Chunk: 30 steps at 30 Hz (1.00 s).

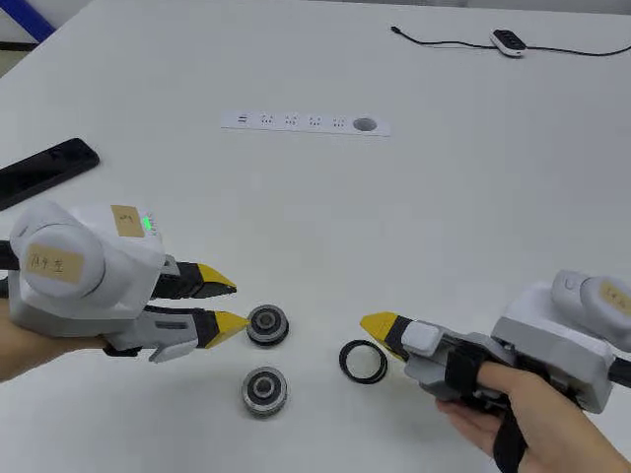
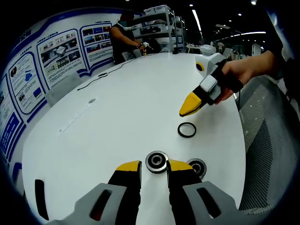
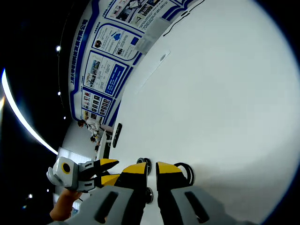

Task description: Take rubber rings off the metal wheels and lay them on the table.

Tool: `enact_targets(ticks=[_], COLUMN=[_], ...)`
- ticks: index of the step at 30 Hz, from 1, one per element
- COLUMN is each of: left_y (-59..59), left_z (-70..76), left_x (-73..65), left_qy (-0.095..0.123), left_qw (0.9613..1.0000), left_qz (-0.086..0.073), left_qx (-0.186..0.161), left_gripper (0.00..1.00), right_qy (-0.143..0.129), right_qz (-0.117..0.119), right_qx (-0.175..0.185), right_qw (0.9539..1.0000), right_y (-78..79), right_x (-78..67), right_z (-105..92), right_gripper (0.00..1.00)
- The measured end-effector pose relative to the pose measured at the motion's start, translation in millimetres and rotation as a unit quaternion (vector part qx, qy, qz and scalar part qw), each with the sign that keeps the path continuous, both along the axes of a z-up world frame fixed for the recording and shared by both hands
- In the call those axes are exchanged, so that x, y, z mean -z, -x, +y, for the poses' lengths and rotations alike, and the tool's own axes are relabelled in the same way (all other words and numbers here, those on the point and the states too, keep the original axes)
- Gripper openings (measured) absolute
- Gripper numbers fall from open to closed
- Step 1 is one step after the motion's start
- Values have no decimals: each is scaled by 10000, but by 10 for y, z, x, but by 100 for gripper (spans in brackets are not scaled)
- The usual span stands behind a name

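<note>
Likely light, stretchy, grippy stuff: pinch at the rim edge, peel sideways off the stiff, heavier hub. One black rubber ring (image 1: 363, 362), thin and round, flat on white table (image 1: 414, 217), just off right gripper (image 1: 381, 324); jaws slightly parted, empty. Beyond that ring, two dark-rimmed metal wheels (image 1: 267, 325), one just ahead of left gripper (image 1: 237, 304), jaws open.

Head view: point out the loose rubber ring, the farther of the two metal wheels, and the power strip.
loose rubber ring (image 1: 361, 380), head view, on the near arc of its band.
farther metal wheel (image 1: 267, 325), head view, on its hub.
power strip (image 1: 306, 122), head view, on the middle of its top face.
</note>
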<state>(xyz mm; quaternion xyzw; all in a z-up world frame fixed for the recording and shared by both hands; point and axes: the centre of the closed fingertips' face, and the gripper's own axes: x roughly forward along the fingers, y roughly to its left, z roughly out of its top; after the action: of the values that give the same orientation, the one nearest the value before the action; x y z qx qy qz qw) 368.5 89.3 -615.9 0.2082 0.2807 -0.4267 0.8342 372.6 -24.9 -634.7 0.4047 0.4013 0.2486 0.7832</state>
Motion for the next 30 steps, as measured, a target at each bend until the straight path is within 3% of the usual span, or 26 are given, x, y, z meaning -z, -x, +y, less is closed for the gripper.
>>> enact_targets(ticks=[14, 30], left_y=[-89, -113], left_z=[-70, -188], left_x=[235, 347], left_qy=[-63, -31], left_qw=[9995, 9988], left_qz=[262, 391], left_qx=[132, 280], left_gripper=[21, 20], right_qy=[-129, -197], right_qz=[-130, -184], right_qx=[-314, -497], right_qw=[9993, 9984], right_y=[-50, -88], right_x=[38, 82], right_z=[264, 391], right_gripper=[8, 10])
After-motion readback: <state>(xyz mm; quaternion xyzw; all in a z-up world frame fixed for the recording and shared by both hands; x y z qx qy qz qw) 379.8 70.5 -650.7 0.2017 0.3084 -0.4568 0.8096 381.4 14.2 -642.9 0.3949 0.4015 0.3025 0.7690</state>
